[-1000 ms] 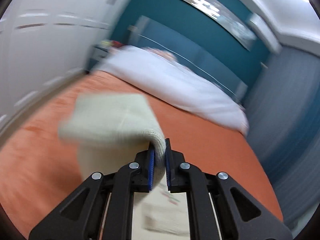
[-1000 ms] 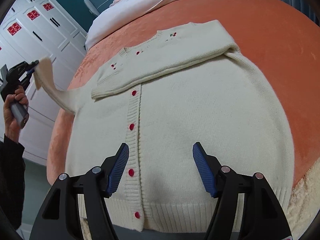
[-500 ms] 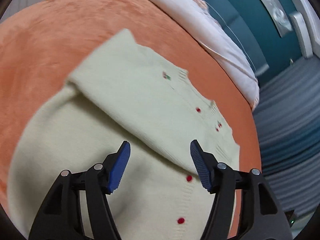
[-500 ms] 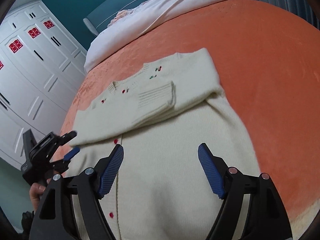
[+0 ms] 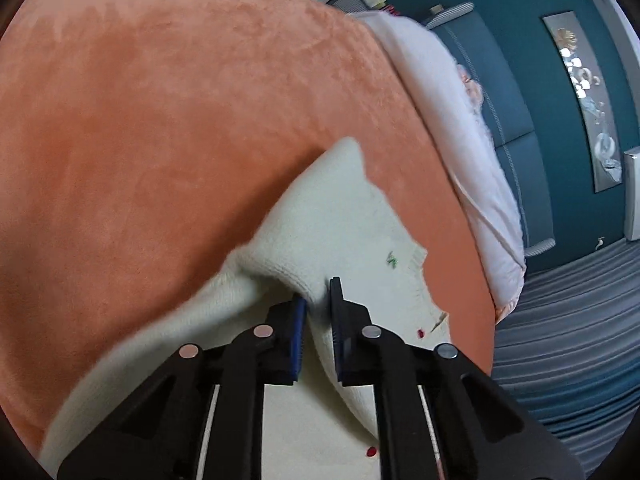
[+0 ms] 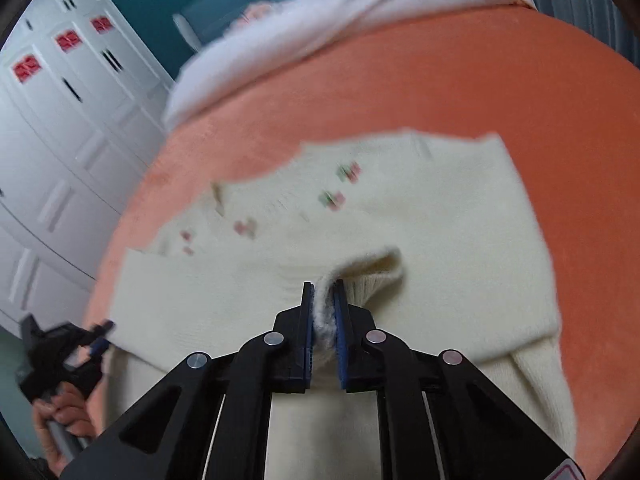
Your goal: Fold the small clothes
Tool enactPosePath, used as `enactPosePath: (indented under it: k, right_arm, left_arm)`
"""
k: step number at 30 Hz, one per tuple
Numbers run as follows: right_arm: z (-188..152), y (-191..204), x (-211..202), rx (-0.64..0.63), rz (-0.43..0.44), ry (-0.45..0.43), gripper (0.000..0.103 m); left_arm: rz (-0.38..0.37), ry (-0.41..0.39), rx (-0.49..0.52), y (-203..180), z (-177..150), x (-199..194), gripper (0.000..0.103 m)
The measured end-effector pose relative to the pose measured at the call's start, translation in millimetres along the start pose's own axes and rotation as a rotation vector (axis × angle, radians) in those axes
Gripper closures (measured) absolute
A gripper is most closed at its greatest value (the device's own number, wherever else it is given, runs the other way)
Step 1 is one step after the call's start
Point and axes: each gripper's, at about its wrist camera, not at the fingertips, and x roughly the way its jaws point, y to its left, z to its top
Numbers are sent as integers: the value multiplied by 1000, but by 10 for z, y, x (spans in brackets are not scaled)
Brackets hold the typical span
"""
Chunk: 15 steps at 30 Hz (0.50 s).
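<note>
Cream knit, soft and a little fuzzy: the small cardigan lies spread on the orange bedspread, its sleeves already brought across the chest, its neckline towards the white duvet heaped at the head of the bed. Tiny red and green embroidered motifs and red buttons dot the front, though motion smears them.

The right gripper has its blue pads pressed together on a ribbed cuff of the cardigan, the wool bunched up between them near the middle of the garment. The left gripper likewise pinches a fold of the knit, at the cardigan's side edge, where the cloth humps up over the bedspread. From the right wrist view that same left gripper shows as a dark shape at the cardigan's left edge, with the person's hand wrapped round its handle.

Beyond the bedspread on that side stand white wardrobe doors with red paper cut-outs; behind the duvet rises a teal wall bearing a long framed picture.
</note>
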Motion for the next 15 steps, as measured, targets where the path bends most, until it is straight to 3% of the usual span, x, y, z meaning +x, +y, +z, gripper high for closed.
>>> enactPosePath:
  k: [2, 4, 5, 6, 7, 8, 9, 13, 15]
  right_arm:
    - [265, 233, -404, -52, 73, -138, 94]
    - [413, 327, -615, -107, 86, -239, 95]
    - [438, 271, -497, -122, 46, -218, 95]
    - [421, 137, -205, -121, -29, -135, 95]
    - [356, -82, 160, -89, -87, -12, 95]
    - [232, -331, 524, -29, -137, 126, 95]
    - [91, -523, 729, 21, -164, 209, 95]
    - [37, -501, 354, 70, -58, 58, 95]
    - [-45, -510, 311, 45, -66, 24, 95]
  left_arm:
    - [12, -67, 78, -131, 8, -106, 94]
    - [17, -60, 107, -140, -34, -58, 93]
    - [44, -35, 115, -108, -77, 39, 93]
    - [88, -12, 120, -66, -128, 156, 94]
    - [136, 14, 123, 0, -189, 272, 94]
    - [155, 38, 113, 63, -230, 341, 94]
    - [147, 40, 99, 99, -242, 320, 94]
    - [141, 40, 132, 111, -220, 298, 94]
    - [140, 43, 148, 130, -225, 305, 93]
